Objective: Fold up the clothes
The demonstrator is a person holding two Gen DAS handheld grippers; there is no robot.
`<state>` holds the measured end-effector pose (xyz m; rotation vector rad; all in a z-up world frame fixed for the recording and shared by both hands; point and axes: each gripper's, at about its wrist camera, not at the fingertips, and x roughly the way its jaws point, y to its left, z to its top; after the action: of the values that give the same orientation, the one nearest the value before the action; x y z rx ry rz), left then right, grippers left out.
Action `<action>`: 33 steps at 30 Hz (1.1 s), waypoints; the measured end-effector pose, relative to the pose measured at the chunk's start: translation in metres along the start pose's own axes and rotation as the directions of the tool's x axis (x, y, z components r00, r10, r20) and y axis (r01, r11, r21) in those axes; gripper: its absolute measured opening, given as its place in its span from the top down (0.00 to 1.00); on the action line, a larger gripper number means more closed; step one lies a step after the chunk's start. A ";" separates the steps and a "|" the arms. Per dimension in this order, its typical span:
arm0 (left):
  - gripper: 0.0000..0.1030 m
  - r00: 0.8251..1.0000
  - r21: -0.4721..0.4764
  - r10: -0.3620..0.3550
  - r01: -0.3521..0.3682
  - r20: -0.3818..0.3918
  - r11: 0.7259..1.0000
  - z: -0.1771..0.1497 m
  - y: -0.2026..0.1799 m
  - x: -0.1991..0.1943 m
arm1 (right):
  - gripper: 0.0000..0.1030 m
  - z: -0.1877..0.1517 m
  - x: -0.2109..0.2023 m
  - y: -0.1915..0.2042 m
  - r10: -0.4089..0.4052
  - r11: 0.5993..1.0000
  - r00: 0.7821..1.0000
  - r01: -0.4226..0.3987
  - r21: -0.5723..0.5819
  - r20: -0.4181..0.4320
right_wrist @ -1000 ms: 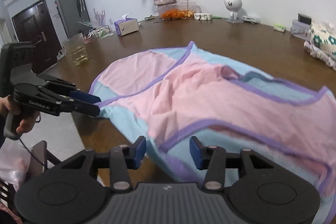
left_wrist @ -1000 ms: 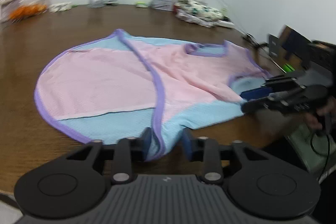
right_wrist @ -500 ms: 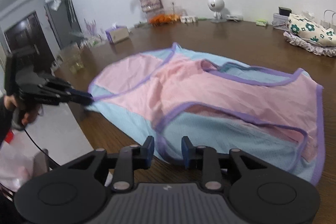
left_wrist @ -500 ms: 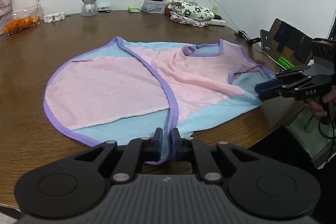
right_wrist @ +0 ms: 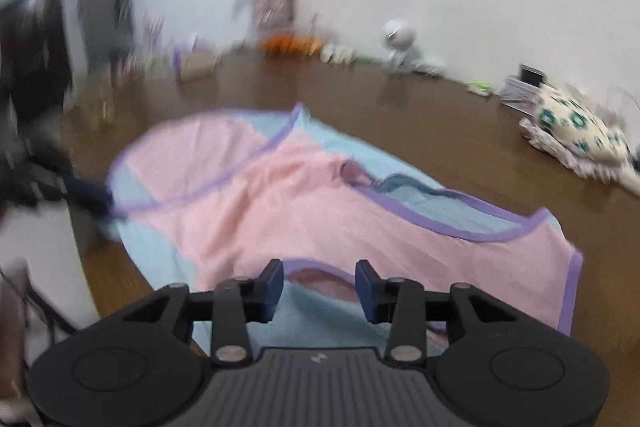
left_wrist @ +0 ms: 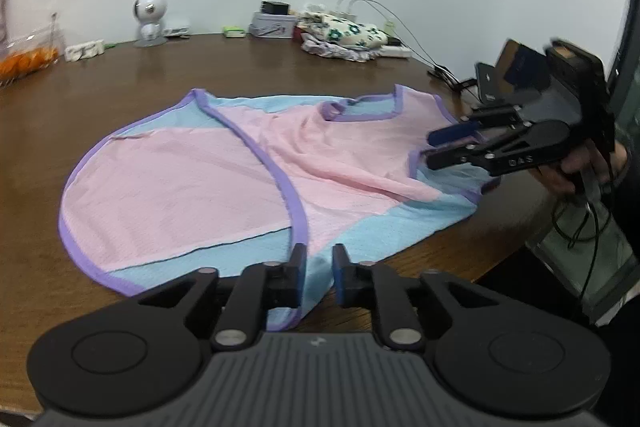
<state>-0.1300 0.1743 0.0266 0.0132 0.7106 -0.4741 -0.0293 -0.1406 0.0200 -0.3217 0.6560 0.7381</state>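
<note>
While my left hand-held gripper [left_wrist: 318, 275] sits at the near hem of the pink-and-blue garment [left_wrist: 224, 179] spread on the bench [left_wrist: 120, 79], its fingers stand narrowly apart with blue cloth between them, not pinched. Beyond the garment's armhole side, my right hand-held gripper [left_wrist: 434, 149] hovers slightly parted over the fabric. From the right wrist view, blurred with motion, its fingers are spread wide above the purple-trimmed armhole [right_wrist: 320, 267]. I judge this a regrasp between folds; next, both need to close on firm edges before lifting.
</note>
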 end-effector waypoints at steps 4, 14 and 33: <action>0.82 1.000 0.011 0.001 -0.001 -0.015 1.000 -0.002 -0.001 0.005 | 0.62 0.002 0.007 0.005 -0.069 0.993 0.997 0.066 -0.095 -0.030; 0.78 0.999 -0.001 -0.003 0.003 -0.033 1.000 -0.006 0.004 0.012 | 0.94 0.008 0.027 0.003 -0.087 0.995 0.996 0.087 -0.039 0.004; 0.67 1.000 -0.002 -0.011 0.011 -0.009 1.000 -0.008 0.007 0.012 | 0.37 0.009 -0.001 -0.033 -0.051 0.919 0.994 0.009 0.395 0.095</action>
<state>-0.1241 0.1773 0.0115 0.0096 0.7204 -0.4837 -0.0026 -0.1602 0.0290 0.0777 0.6824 0.5718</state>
